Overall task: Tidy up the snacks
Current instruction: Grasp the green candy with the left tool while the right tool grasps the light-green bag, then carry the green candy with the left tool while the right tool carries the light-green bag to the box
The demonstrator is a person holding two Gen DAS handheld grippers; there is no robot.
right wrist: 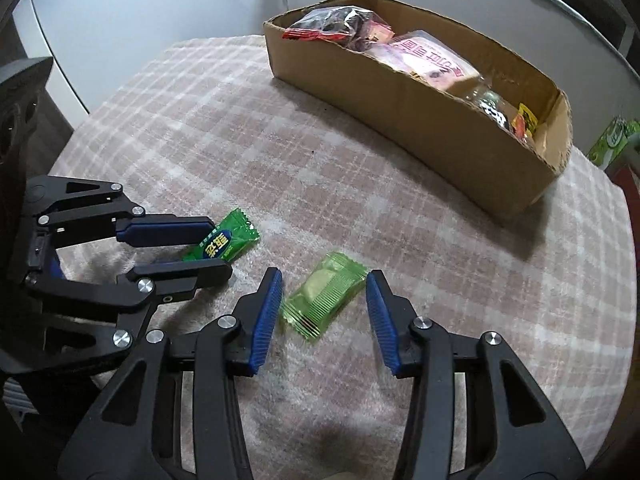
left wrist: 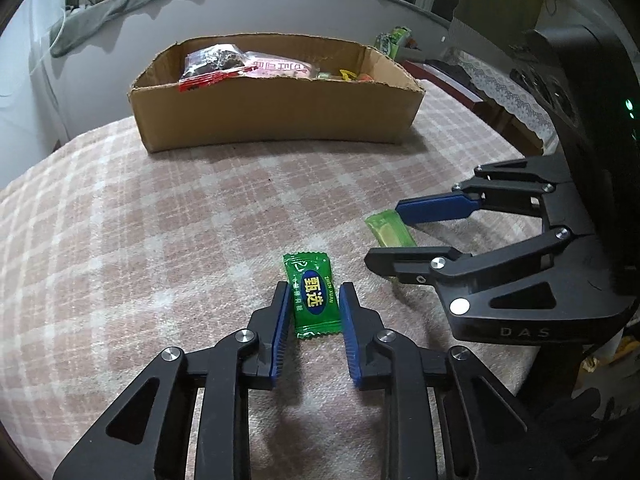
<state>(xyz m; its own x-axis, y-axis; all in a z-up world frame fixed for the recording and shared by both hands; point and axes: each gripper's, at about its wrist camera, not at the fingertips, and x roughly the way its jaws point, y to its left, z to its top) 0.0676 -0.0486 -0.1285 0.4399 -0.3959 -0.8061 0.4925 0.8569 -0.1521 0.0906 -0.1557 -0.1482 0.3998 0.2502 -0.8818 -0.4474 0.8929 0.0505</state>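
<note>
A dark green candy [left wrist: 314, 300] with a blue oval label lies on the pink checked cloth [left wrist: 160, 220]. My left gripper [left wrist: 315, 285] is shut on it, one blue pad against each long side. Just to its right, a pale green packet [right wrist: 320, 300] lies at a slant between the fingers of my right gripper [right wrist: 322, 274], whose pads touch its two opposite corners. In the left wrist view the right gripper [left wrist: 383, 233] covers part of that packet [left wrist: 388, 230]. A cardboard box [left wrist: 280, 116] stands at the far side of the table with several snack bags inside.
The box [right wrist: 400, 112] holds a dark bag with a red strip [right wrist: 332, 20] and a pink bag [right wrist: 424, 56]. A green carton [right wrist: 612, 140] stands beyond the table's right edge. The round table drops off near both grippers; bare cloth lies between them and the box.
</note>
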